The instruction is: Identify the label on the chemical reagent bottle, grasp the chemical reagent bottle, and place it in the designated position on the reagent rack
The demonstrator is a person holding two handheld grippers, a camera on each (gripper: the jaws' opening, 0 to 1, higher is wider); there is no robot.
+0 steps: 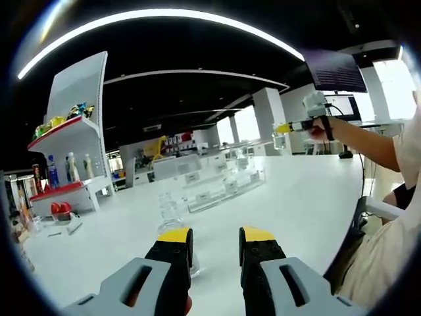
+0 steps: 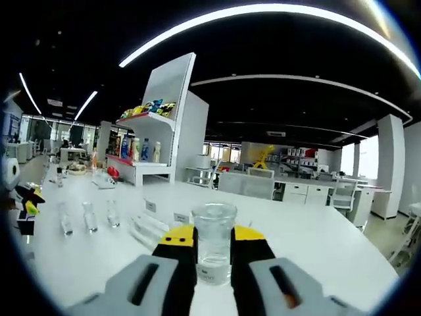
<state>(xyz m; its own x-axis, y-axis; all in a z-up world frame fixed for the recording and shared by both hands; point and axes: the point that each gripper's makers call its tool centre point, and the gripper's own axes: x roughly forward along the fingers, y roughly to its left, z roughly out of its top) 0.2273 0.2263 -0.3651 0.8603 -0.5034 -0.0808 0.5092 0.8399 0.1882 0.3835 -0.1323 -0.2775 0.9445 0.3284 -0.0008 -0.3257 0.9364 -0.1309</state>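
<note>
- In the right gripper view, the right gripper (image 2: 214, 242) has its yellow-tipped fingers (image 2: 177, 238) clenched on a clear reagent bottle (image 2: 214, 240), held upright above the white table (image 2: 329, 243); a small white label sits low on the glass (its text is too small to read).
- Further out in that view, three more clear bottles (image 2: 87, 216) stand in a row on the table to the left, near a clear reagent rack (image 2: 154, 227) with small label tags.
- In the left gripper view, the left gripper (image 1: 215, 245) hangs low over the table with its fingers (image 1: 174, 238) released, parted around bare table.
- Just beyond its left finger stands a clear bottle (image 1: 170, 214), apart from the finger.
- Behind that lies the clear tiered rack.
- At upper right of the left gripper view, a person's outstretched arm (image 1: 368, 141) holds the right gripper with its bottle well above the table.
- A white display shelf (image 1: 72, 141) with coloured drinks stands at the far left.
</note>
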